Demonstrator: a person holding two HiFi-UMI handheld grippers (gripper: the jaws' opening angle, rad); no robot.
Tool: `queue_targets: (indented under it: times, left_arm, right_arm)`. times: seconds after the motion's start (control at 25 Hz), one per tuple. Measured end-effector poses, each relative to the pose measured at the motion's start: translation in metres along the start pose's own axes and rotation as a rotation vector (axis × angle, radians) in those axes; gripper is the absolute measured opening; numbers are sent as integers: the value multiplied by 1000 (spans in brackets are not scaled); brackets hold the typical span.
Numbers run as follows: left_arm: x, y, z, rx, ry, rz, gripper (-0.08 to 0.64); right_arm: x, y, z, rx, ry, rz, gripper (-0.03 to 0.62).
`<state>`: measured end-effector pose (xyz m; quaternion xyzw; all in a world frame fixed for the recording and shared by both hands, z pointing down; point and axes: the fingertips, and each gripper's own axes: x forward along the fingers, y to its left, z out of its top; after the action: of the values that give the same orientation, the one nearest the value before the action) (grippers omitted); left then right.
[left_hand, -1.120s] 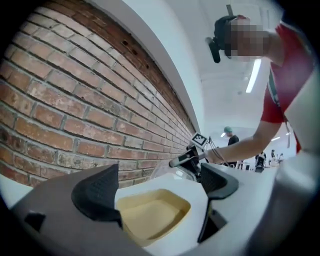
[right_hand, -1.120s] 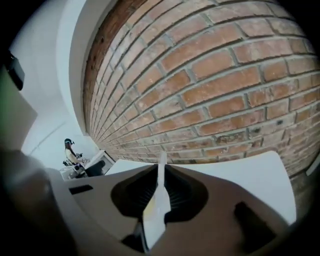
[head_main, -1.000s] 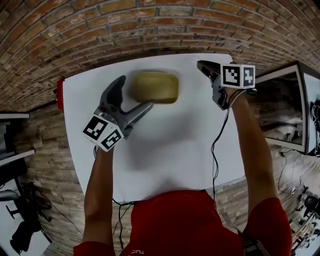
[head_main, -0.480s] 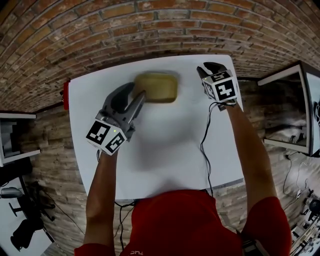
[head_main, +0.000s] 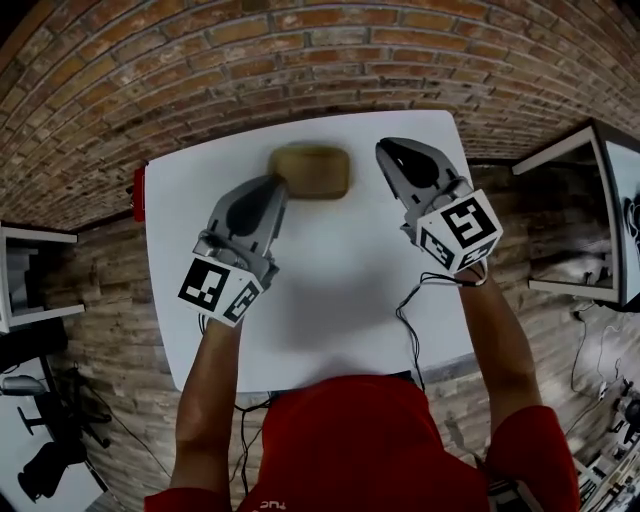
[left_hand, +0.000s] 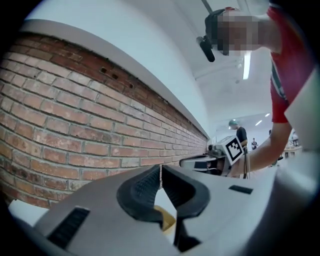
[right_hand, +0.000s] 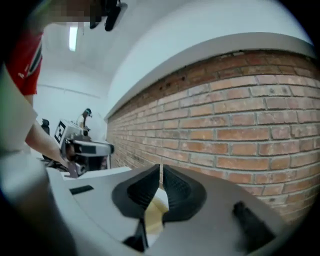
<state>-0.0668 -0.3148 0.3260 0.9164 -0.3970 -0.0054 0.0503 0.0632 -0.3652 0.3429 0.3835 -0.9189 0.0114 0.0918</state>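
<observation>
Brick wall (head_main: 300, 60) up top, white counter (head_main: 330, 300) below it, and the yellow dish (head_main: 318, 172) sits at the counter's far edge against the wall. I've got my left hand-held gripper (head_main: 276, 186) clamped on the dish's left rim. The right hand-held gripper (head_main: 392, 152), jaws together on nothing, is just beside its right end.

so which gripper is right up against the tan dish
The left gripper: its closed tips are at the left edge of the tan dish. The right gripper, also closed, stands apart on the dish's right, with bare white table between.
</observation>
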Motion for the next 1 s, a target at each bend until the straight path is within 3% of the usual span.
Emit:
queue_targets:
  times: [0.2,0.36,0.52,0.68,1.0]
  left_arm:
    - [-19,-28,29,2,-41,-9,15]
    - [-36,-50,41,-18,-72,-18,15]
    - [-52,-69,39,-36,-67,-19,15]
    - [-62,-81,35,-58,-64,-12,14]
    - [-74,-93,30,-14,-41,0,14]
  right_arm:
    - [-25,78,48,157,-165,195,37]
    - [-38,117,63,216,-211,266,32]
    - [-47,139,61,206,-217,261,29]
    - [-55,160,57,109,-198,243,29]
    - [-61,178,47,81,-174,251,29]
